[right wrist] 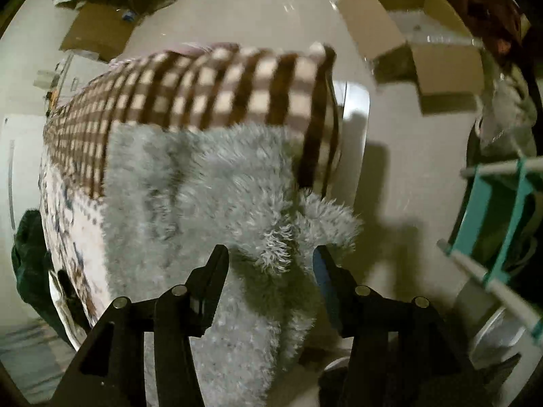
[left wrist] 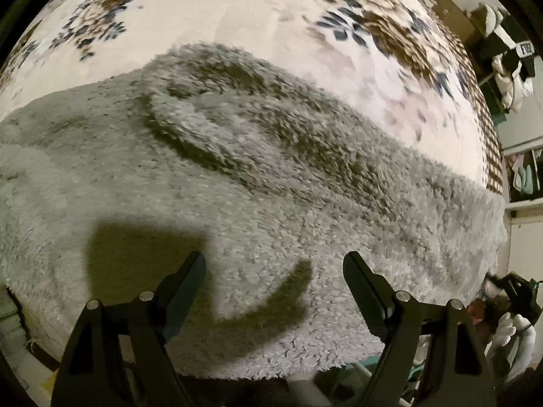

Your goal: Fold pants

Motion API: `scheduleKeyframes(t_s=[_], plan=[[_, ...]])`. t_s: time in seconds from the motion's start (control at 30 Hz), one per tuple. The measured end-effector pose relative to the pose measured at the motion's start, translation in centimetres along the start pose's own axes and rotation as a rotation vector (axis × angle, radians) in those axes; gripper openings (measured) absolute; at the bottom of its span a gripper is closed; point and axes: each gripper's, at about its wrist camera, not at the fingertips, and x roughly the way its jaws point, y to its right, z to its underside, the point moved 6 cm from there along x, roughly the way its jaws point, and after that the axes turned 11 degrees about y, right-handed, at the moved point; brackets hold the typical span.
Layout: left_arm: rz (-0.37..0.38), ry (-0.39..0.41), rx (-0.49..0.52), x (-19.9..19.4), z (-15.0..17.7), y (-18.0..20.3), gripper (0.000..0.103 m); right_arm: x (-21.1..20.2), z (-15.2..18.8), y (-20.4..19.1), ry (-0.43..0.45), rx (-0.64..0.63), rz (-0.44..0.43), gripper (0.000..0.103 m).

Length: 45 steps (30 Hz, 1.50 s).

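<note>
While the two grippers are hovering at the near edge of the bed, the fluffy pale-grey fleece pants (left wrist: 237,176) are lying spread over the pink floral bedspread (left wrist: 237,23), with one end hanging off the corner of the mattress. The left gripper (left wrist: 274,266) is sitting just above the pile with its jaws spread wide and nothing between them, casting a forked shadow on the fleece directly below. The right gripper (right wrist: 271,257) is also standing released, its black fingers (right wrist: 213,271) flanking a shaggy tuft where the draped end is bunching at the bed corner; the tuft is lying between the jaws but I cannot tell that either pad is touching it.

The garment's long axis is running crosswise in front of the left gripper, from that gripper's left across to its right, where the cloth is ending at the mattress edge. The right gripper looks nearer to a graspable edge, so I judge it better placed to pinch first.

Further off, a brown-and-cream checked blanket (right wrist: 210,88) is covering the bed's far side, and cardboard boxes (right wrist: 407,34) are sitting on the floor beyond. Waistband and cuffs are hard to tell apart; blur is softening the fleece, and a raised curved fold is hiding what lies under it.
</note>
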Motion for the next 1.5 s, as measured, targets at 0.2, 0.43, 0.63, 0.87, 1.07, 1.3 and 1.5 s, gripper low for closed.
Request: scheduleKeyframes(t_s=[0.2,0.43,0.63,0.87,1.07,1.3,1.5], plan=[[0.013,-0.006,0.048,-0.1,0.3,1.3,0.082,-4.8,0.2,-1.2,0.163,-0.088,0.019,0.003],[0.038,-0.016,0.073,0.6,0.4,2.5,0.082,-2.5,2.1,4.3,-0.047,0.009,0.01,0.02],[0.059,-0.08,0.147,3.7,0.7,3.4,0.082,0.9,3.8,6.2,-0.067,0.131,-0.233,0.101],[0.047,-0.121,0.241,5.5,1.2,3.8,0.089,3.3,4.9,6.7,-0.041,0.098,-0.224,0.101],[0.014,-0.023,0.289,2.3,-0.3,5.9,0.089,-4.6,2.4,0.1,0.265,-0.25,0.029,0.101],[-0.021,0.027,0.301,2.9,-2.0,7.8,0.089,3.9,4.2,-12.9,-0.065,-0.248,0.048,0.092],[-0.014,0.027,0.307,3.4,-2.6,7.9,0.089,6.3,6.0,-16.2,0.002,-0.366,0.218,0.009]])
